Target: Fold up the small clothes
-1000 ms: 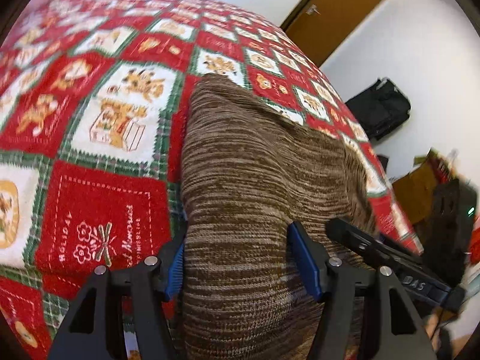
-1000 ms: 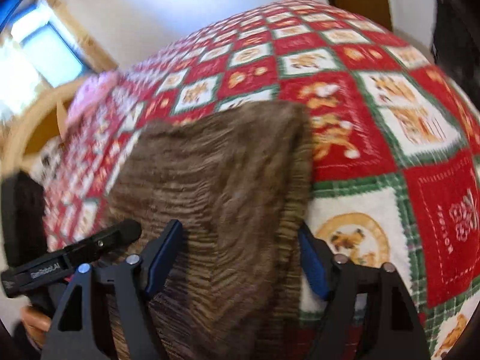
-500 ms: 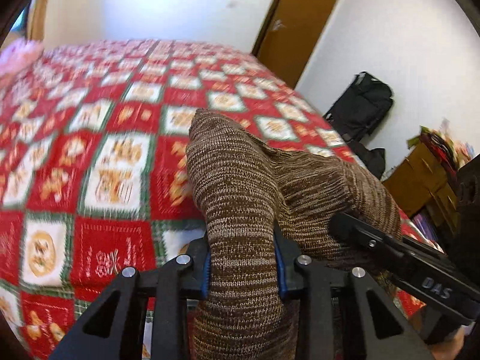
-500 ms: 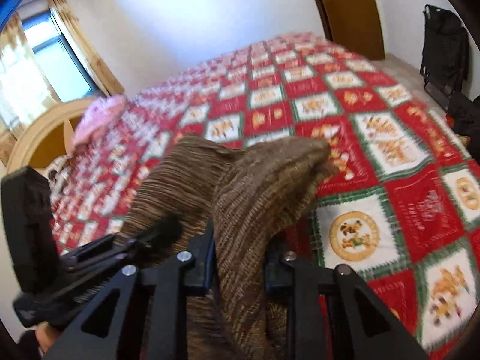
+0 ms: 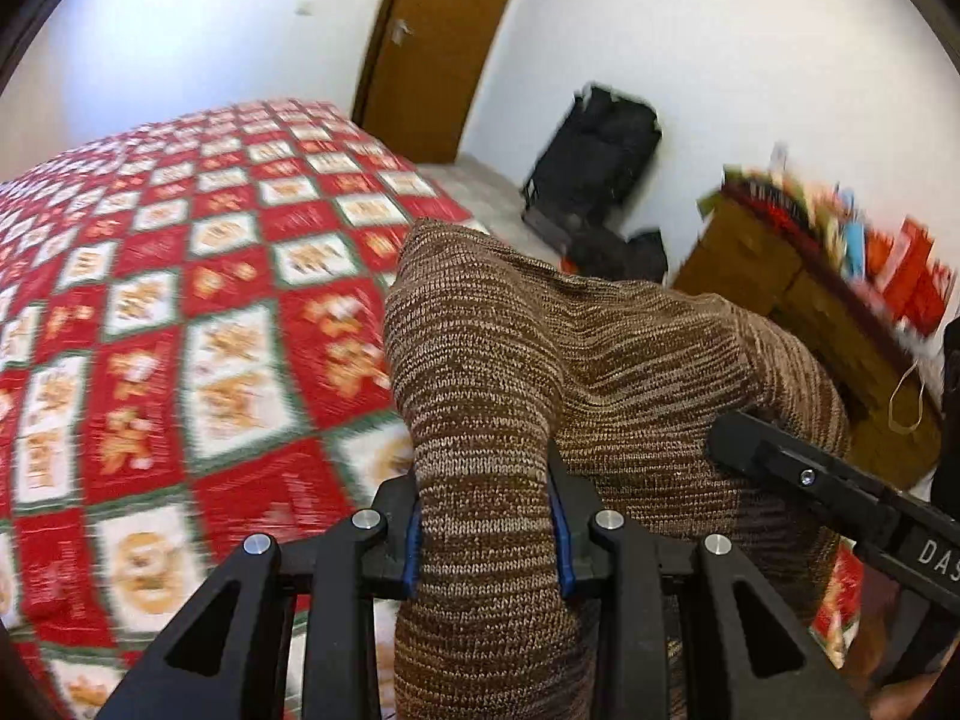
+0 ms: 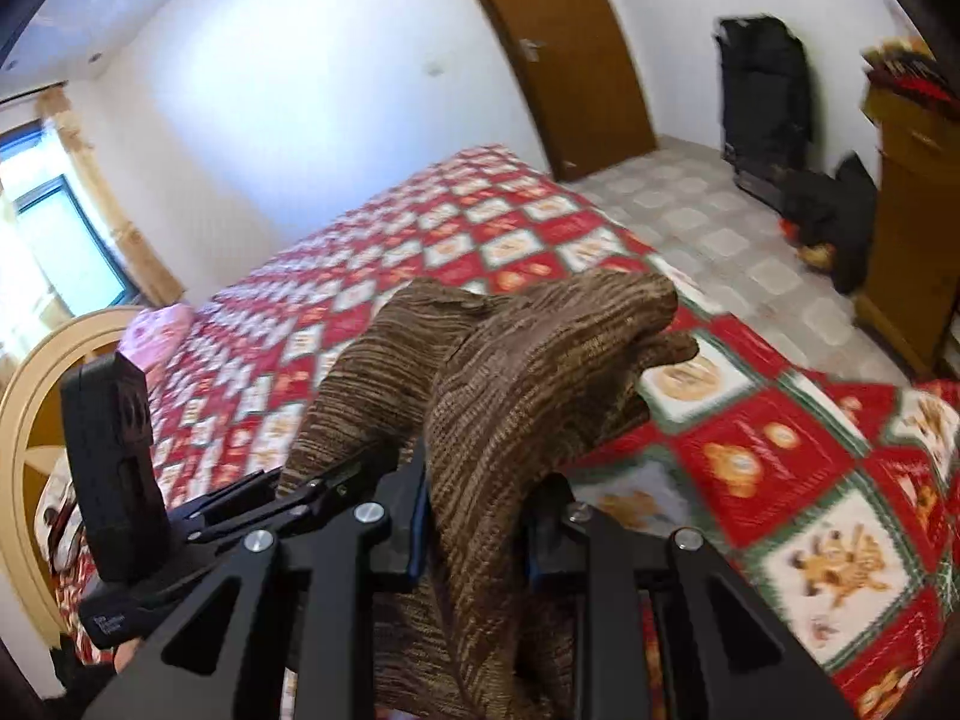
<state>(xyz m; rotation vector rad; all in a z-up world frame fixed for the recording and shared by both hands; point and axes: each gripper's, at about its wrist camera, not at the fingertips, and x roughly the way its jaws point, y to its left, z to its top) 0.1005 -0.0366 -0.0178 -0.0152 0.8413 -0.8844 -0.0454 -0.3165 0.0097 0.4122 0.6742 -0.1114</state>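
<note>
Red-and-green patchwork bedspread (image 5: 180, 324) spreading across the bed, filling the left of the left wrist view and running under everything in the right wrist view. Beyond it, brown wooden door (image 6: 558, 48), black bag (image 6: 762, 90) against the white wall, wooden cabinet (image 5: 798, 324) heaped with blurred coloured clutter. Up off the quilt, brown knitted garment (image 5: 558, 360) bunched and lifted, slung between the two tools. Left gripper (image 5: 485, 531) clamped tight on one fold, blue pads pressing both sides of the knit. Right gripper (image 6: 477, 531) likewise pinched closed on another fold, fabric arching forward over its fingers and drooping towards the bedspread. Pink bundle (image 6: 153, 324) far off near the curved headboard (image 6: 24, 396).
</note>
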